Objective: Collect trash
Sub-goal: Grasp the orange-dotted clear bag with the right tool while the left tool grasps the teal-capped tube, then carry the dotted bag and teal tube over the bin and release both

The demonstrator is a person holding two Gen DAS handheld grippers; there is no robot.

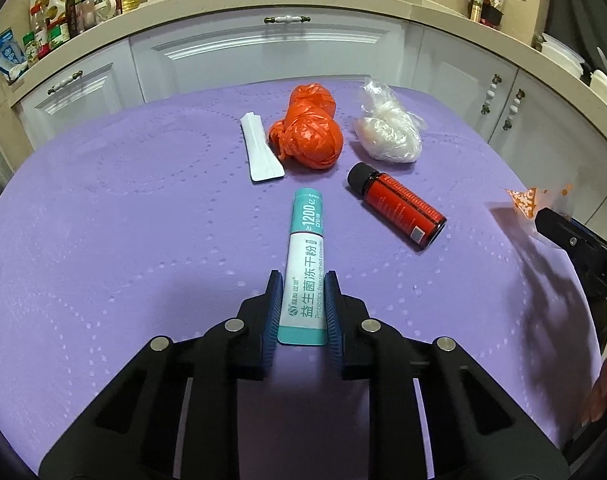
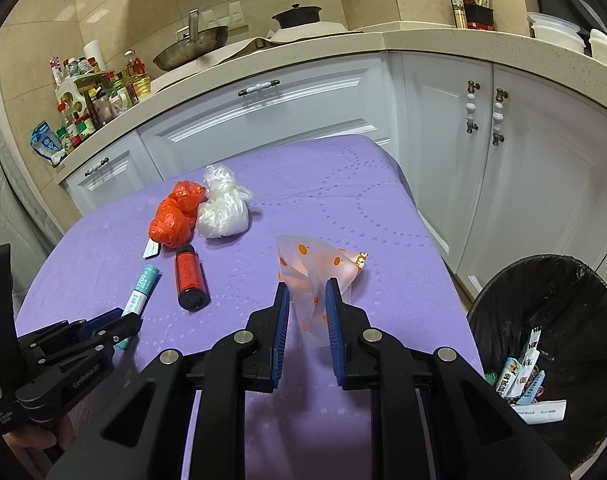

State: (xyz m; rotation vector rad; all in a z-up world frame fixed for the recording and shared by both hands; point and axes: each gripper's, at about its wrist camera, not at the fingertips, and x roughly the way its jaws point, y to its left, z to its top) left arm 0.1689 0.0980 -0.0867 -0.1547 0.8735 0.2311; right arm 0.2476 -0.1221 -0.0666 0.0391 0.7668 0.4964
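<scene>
My left gripper (image 1: 302, 280) is shut on a teal and white probiotics sachet (image 1: 305, 256), also seen in the right wrist view (image 2: 141, 286), held low over the purple table (image 1: 123, 220). My right gripper (image 2: 306, 286) is shut on a translucent wrapper with orange dots (image 2: 315, 272), and shows at the right edge of the left wrist view (image 1: 543, 216). On the table lie an orange plastic bag (image 1: 309, 132), a clear plastic bag (image 1: 387, 132), a red bottle with a black cap (image 1: 397, 204) and a white sachet (image 1: 261, 148).
A black-lined trash bin (image 2: 551, 344) holding several wrappers stands off the table's right edge. White kitchen cabinets (image 2: 303, 112) and a counter with bottles and a wok stand behind the table.
</scene>
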